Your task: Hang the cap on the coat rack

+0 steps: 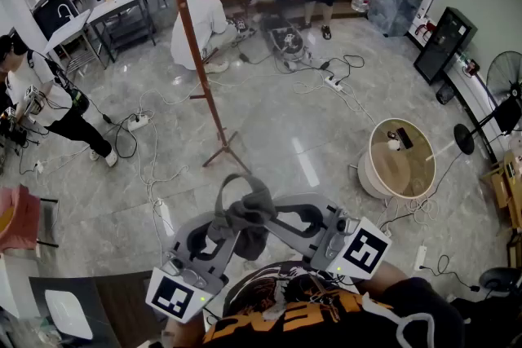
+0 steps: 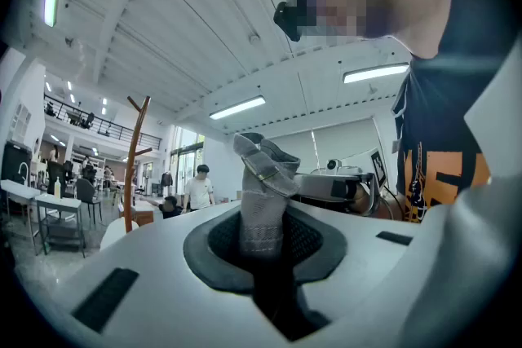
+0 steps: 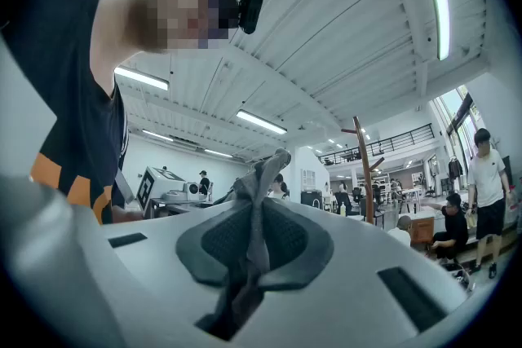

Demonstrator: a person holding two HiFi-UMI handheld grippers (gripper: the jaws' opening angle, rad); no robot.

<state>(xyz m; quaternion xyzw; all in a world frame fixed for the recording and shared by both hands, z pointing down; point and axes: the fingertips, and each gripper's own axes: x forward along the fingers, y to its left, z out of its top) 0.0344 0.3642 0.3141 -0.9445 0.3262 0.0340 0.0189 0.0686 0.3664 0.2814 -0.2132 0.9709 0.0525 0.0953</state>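
So far, the left gripper (image 1: 214,242) and right gripper (image 1: 300,222) both clamp the grey cap (image 1: 245,216) at lower centre, well short of the wooden coat rack (image 1: 198,53) at upper left; hanging remains.

One cap (image 1: 247,213), one coat rack (image 1: 198,53), two grippers, namely the left gripper (image 1: 218,232) and the right gripper (image 1: 279,218), and one round table (image 1: 377,169).

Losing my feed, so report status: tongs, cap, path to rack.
Left tongs, right tongs both shut on grey cap. Cap unhung, coat rack ahead. Cables lie nearby.
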